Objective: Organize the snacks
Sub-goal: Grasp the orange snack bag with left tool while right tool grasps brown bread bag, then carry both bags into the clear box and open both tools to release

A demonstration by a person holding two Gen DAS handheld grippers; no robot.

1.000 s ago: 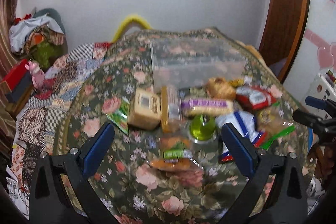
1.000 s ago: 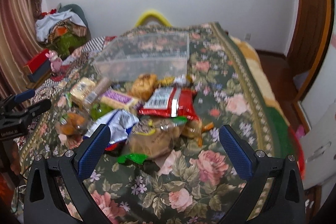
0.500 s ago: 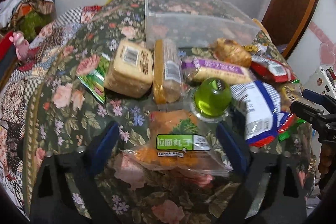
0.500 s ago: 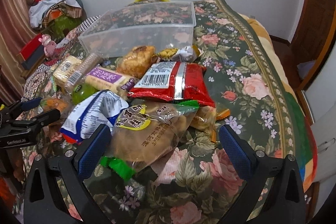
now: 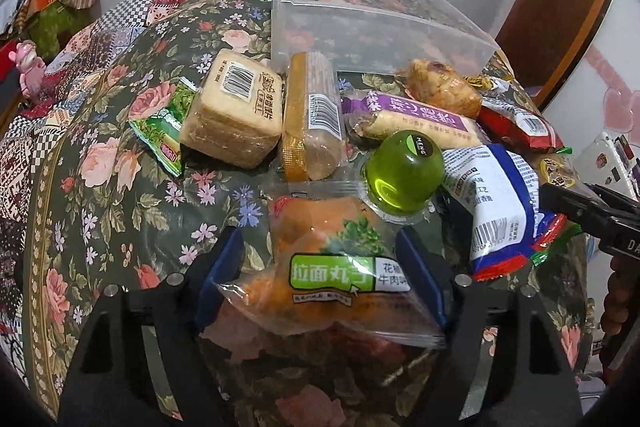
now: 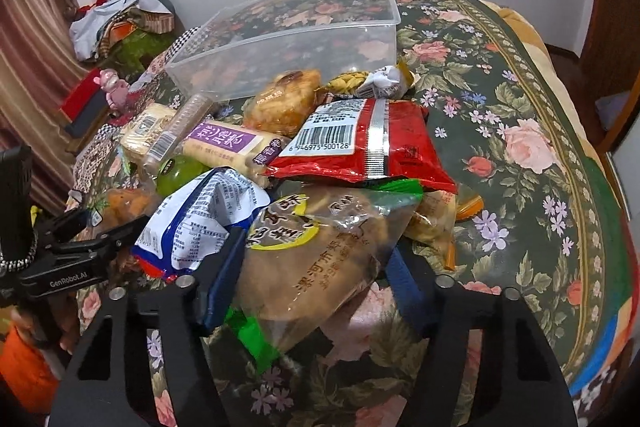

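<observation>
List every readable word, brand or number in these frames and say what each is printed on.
"MENG": lid of the green jelly cup.
"拉面丸子": green label on the orange snack bag.
"6 946975 500128": barcode on the red packet.
"GenRobot.AI": body of the left hand-held gripper.
Purple-label bar, tan bread bag, blue-white packet: print not legible with confidence.

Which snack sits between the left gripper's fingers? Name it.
The clear bag of orange snack balls with the green label; the left gripper closes around it alone.

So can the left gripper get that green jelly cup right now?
Probably not straight away: the left gripper sits around the orange snack bag, and the green jelly cup lies just beyond it, partly on that bag.
</observation>
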